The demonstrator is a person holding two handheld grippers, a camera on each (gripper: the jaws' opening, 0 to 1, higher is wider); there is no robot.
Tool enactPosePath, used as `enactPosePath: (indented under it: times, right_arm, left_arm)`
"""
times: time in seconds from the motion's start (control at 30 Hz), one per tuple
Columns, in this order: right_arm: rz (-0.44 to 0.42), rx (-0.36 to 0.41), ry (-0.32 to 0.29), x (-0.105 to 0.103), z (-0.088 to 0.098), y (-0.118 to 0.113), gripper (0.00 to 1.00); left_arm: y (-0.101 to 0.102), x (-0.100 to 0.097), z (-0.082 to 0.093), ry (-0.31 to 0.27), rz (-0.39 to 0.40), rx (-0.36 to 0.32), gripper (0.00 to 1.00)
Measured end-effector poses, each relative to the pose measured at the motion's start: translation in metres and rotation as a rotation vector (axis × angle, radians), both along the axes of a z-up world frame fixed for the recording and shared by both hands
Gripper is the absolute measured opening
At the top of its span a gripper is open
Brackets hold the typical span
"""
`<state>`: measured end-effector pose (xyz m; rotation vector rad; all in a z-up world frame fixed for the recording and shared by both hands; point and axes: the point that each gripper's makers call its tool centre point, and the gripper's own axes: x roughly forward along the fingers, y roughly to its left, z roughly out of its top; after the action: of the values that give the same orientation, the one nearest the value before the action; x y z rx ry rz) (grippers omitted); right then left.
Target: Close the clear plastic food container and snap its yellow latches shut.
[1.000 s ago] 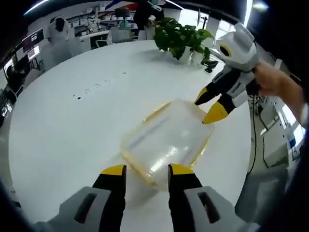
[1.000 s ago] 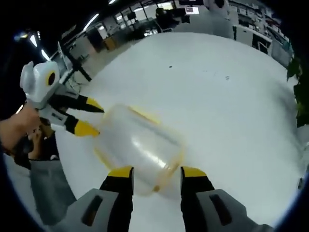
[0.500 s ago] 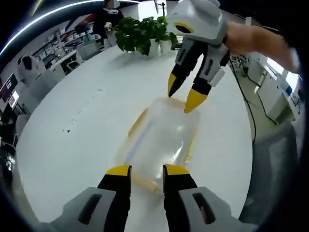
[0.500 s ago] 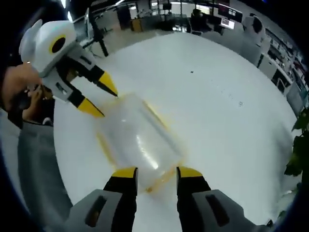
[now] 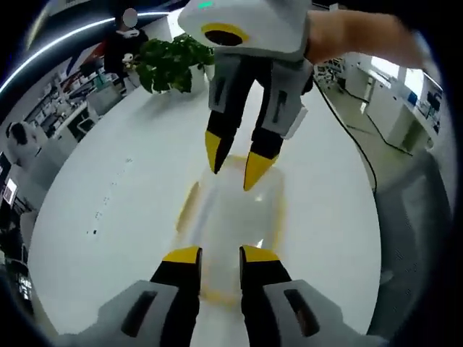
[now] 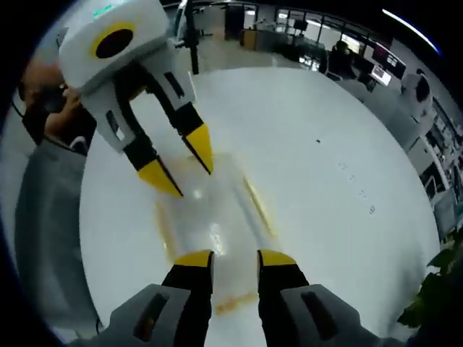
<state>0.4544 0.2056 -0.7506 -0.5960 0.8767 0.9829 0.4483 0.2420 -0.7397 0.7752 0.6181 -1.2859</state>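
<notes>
A clear plastic food container (image 5: pixel 230 217) with yellow latches lies flat on the round white table (image 5: pixel 108 166), lid on top. My left gripper (image 5: pixel 221 254) hovers over its near end, jaws open a little with nothing between them. My right gripper (image 5: pixel 233 165) comes down from the top over the far end, also open. In the right gripper view the container (image 6: pixel 210 217) lies between my right gripper (image 6: pixel 235 258) at the bottom and the left gripper (image 6: pixel 179 168) above, both open. A yellow latch (image 6: pixel 259 210) runs along its right side.
A green potted plant (image 5: pixel 172 63) stands at the table's far edge. Small dark specks (image 5: pixel 108 206) dot the tabletop. Office desks and a person (image 5: pixel 124 36) lie beyond. A person's hand (image 5: pixel 362 32) holds the right gripper; a grey sleeve (image 6: pixel 43 210) shows at left.
Both grippers have swung round to face each other over the container's two ends and come lower and closer. Their jaws have narrowed slightly. The container lies where it was.
</notes>
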Motion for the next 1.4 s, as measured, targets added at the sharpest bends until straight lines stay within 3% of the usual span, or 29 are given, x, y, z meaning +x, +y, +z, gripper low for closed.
enactPosePath:
  times: [0.2,0.83,1.07,1.4]
  right_arm:
    - [0.062,-0.011,-0.014,0.003,-0.002,0.012,0.2]
    - [0.123,-0.026,-0.023,0.017,-0.006,0.021,0.22]
    - [0.14,-0.016,-0.036,0.026,-0.002,0.025,0.31]
    - [0.163,0.003,0.016,0.029,-0.009,0.029,0.39]
  left_arm:
    - [-0.007,-0.002,-0.004,0.003,-0.029,-0.002,0.17]
    - [-0.026,-0.012,-0.002,0.04,-0.03,-0.053,0.23]
    - [-0.028,-0.016,0.001,0.063,-0.008,-0.071,0.3]
    - [-0.024,-0.028,-0.004,0.047,-0.027,-0.047,0.4]
